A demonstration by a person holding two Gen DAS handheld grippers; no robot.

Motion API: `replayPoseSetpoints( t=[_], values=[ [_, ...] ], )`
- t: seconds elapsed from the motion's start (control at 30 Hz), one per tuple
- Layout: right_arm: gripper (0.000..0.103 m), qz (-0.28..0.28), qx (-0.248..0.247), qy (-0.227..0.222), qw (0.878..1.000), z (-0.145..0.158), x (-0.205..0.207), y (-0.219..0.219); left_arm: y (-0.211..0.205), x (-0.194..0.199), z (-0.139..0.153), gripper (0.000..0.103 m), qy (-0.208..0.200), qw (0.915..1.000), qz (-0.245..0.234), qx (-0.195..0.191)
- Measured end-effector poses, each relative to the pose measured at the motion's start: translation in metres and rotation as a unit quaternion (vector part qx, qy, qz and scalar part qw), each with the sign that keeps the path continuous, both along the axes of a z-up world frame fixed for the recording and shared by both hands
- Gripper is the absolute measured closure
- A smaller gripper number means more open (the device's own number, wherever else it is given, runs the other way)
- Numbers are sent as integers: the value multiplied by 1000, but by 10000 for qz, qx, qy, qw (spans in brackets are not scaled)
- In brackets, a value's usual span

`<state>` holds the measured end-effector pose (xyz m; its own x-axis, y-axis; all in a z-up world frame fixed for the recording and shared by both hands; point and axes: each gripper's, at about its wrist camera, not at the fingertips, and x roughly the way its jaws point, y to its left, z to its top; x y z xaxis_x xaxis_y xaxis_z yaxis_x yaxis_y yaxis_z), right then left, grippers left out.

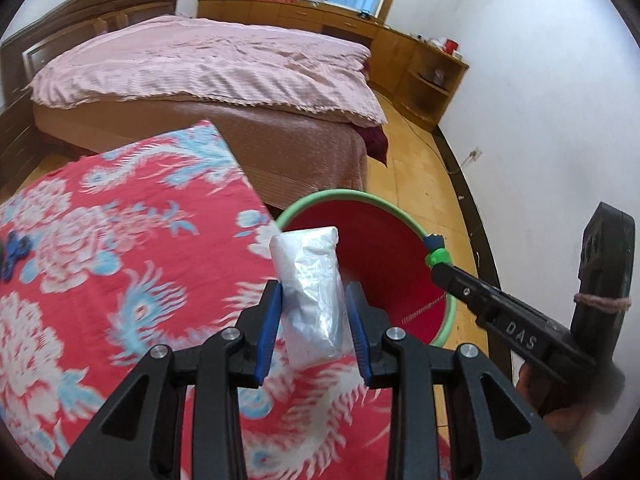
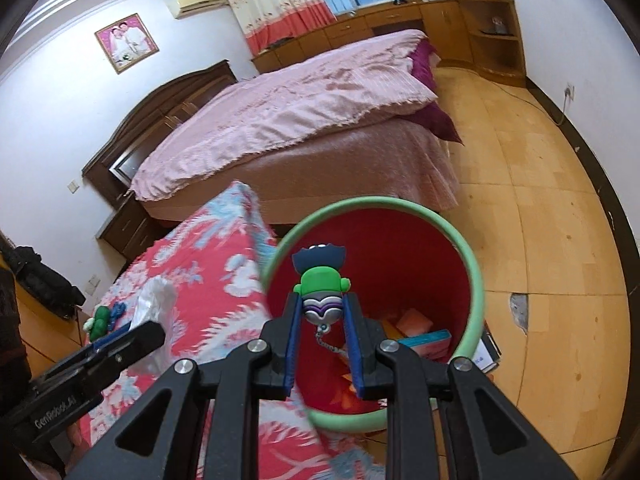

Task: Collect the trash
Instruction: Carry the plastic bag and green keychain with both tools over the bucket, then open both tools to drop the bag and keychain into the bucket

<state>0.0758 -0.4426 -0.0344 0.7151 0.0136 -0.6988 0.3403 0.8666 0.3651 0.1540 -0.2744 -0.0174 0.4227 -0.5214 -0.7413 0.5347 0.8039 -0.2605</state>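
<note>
"DAS", "GenRobot.AI" on tong bodies

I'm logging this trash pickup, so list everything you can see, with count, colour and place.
trash bin: one, red with green rim, on the floor beside the table
tissue pack: one, white, between the left pads, at the bin's near rim
keychain toy: one, green and dark blue with a chain, between the right pads, over the bin
litter in bin: several pieces, orange and teal, at the bottom
table cloth: one, red floral
small toys: two, green and blue, on the cloth
bed: one, pink cover
cabinets: wooden, along the wall
left hand-held gripper: black, blue pads
right hand-held gripper: black, blue pads
</note>
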Motion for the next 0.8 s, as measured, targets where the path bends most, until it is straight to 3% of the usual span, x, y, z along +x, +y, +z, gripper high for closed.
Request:
replayPoseSetpoints(
  t=[0.33, 0.43, 0.57, 0.8],
  values=[
    [79, -101, 72, 235, 9996, -27, 7, -29, -47, 18, -30, 70, 357, 9987, -348, 64],
    [77, -72, 110, 227, 9997, -28, 8, -31, -53, 18, -33, 64, 436, 9983, -369, 82],
    [71, -86, 156, 181, 9997, -28, 3, -32, -53, 15, -30, 53, 362, 9988, -312, 106],
    [63, -87, 35, 179, 9998, -17, -3, -22, -36, 6, -21, 52, 233, 9995, -78, 195]
  ],
)
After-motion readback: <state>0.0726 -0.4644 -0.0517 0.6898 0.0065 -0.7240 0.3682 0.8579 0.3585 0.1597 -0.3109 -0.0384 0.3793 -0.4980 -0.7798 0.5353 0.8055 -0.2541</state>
